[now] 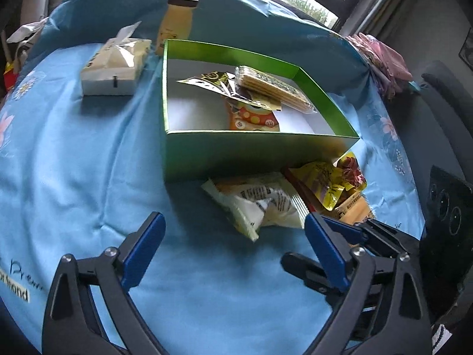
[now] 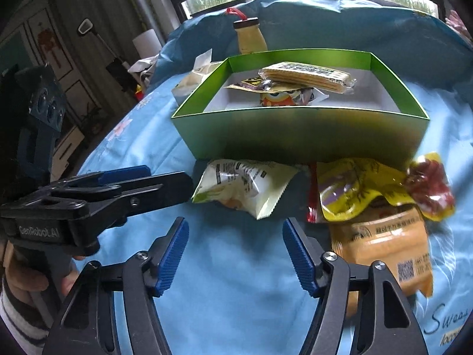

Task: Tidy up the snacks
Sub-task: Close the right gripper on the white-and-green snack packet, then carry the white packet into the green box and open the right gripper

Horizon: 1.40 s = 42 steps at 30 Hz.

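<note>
A green box [image 1: 251, 153] [image 2: 295, 139] stands on the blue cloth and holds a cracker pack [image 1: 275, 88] [image 2: 307, 75], a dark-and-gold packet [image 1: 212, 81] and an orange cartoon packet [image 1: 254, 118]. In front of it lie a white-and-yellow snack bag [image 1: 260, 204] [image 2: 245, 186], a yellow packet [image 2: 354, 189], an orange packet [image 2: 381, 242] and a red-and-yellow packet [image 2: 428, 186]. My left gripper [image 1: 233, 222] is open, and the white bag's near corner lies between its tips without touching them. My right gripper [image 2: 235, 224] is open just short of the same bag.
A tissue pack [image 1: 115, 65] and a yellow bottle [image 1: 177, 20] [image 2: 249, 37] stand behind the box on the left. Pink cloth [image 1: 381, 59] hangs at the table's far right edge. In the right wrist view, a hand in a striped sleeve [image 2: 23, 284] holds the left gripper's handle.
</note>
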Each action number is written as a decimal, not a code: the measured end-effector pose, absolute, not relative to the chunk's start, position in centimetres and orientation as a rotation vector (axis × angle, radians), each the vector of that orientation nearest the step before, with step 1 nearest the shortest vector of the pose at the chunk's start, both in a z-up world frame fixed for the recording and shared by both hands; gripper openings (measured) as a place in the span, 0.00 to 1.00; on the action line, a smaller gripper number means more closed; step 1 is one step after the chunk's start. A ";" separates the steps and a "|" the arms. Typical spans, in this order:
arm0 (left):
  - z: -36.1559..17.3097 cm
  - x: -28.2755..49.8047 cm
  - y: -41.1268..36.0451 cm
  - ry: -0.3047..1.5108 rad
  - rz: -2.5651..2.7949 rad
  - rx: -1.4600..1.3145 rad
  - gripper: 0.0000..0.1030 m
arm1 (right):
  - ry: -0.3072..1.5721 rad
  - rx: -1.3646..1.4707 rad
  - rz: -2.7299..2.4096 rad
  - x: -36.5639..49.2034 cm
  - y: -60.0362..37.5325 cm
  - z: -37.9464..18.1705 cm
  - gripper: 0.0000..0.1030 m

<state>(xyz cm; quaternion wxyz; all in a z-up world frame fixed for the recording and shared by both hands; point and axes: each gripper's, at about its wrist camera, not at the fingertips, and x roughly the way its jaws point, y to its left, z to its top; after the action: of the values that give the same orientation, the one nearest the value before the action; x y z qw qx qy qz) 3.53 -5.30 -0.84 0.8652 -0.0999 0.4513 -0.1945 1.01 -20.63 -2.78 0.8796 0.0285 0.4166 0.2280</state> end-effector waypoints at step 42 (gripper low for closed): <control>-0.2 1.8 -6.6 0.937 -0.507 -0.188 0.26 | 0.799 -0.009 0.499 -0.8 -20.3 -1.0 0.10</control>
<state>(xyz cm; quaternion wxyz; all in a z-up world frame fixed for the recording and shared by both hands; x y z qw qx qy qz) 1.78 -6.63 -0.21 0.8572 -0.0893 0.4460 -0.2413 -0.81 -20.25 -0.98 0.8912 -0.0042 0.3847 0.2403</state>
